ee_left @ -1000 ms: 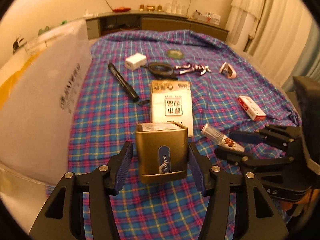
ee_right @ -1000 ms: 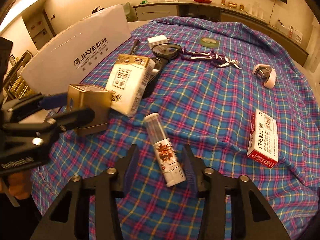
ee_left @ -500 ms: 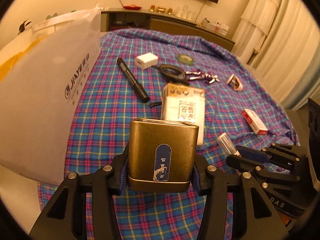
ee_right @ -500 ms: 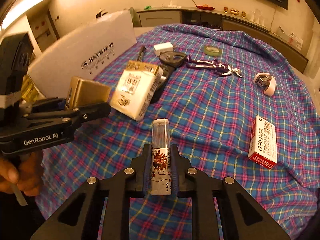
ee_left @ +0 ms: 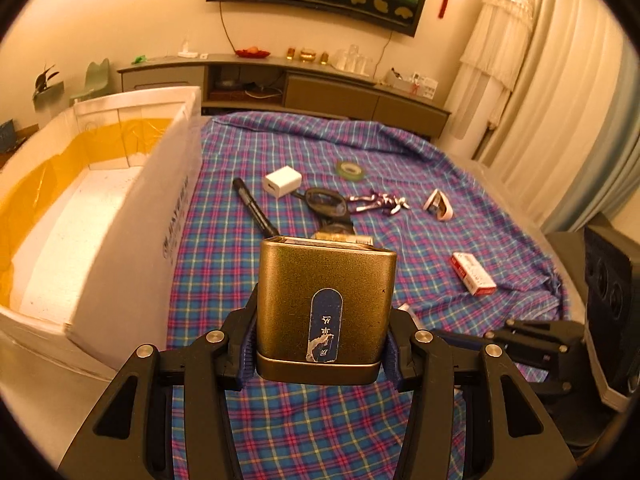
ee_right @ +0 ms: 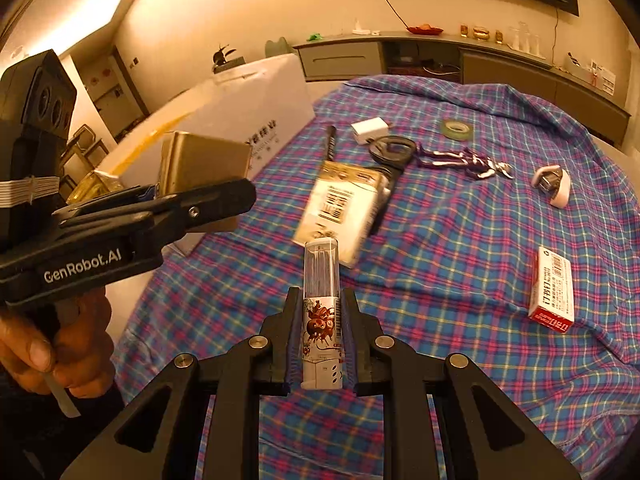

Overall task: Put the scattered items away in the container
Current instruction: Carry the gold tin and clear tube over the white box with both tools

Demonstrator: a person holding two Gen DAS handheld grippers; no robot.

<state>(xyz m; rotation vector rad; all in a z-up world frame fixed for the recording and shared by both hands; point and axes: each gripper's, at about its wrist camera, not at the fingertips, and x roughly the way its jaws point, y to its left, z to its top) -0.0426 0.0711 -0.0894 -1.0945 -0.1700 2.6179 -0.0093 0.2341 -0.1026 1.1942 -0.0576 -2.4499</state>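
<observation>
Left gripper (ee_left: 320, 344): clenched on the gold tin (ee_left: 325, 304), held upright above the plaid cloth (ee_left: 304, 432), centre of the left view.
Right gripper (ee_right: 320, 344): clamped on the clear tube (ee_right: 322, 312), lower centre of the right view, printed end between the pads, clear end pointing away.
White box (ee_left: 132, 240): open, left side of the left view, yellow tape lining its inner walls.
On the cloth, middle of the left view: black marker (ee_left: 254, 206), white charger (ee_left: 282, 181), tape roll (ee_left: 350, 169), toy figure (ee_left: 380, 202), red-and-white carton (ee_left: 472, 279).
Cream packet (ee_right: 340, 210): lying flat, centre of the right view, beyond the tube.
</observation>
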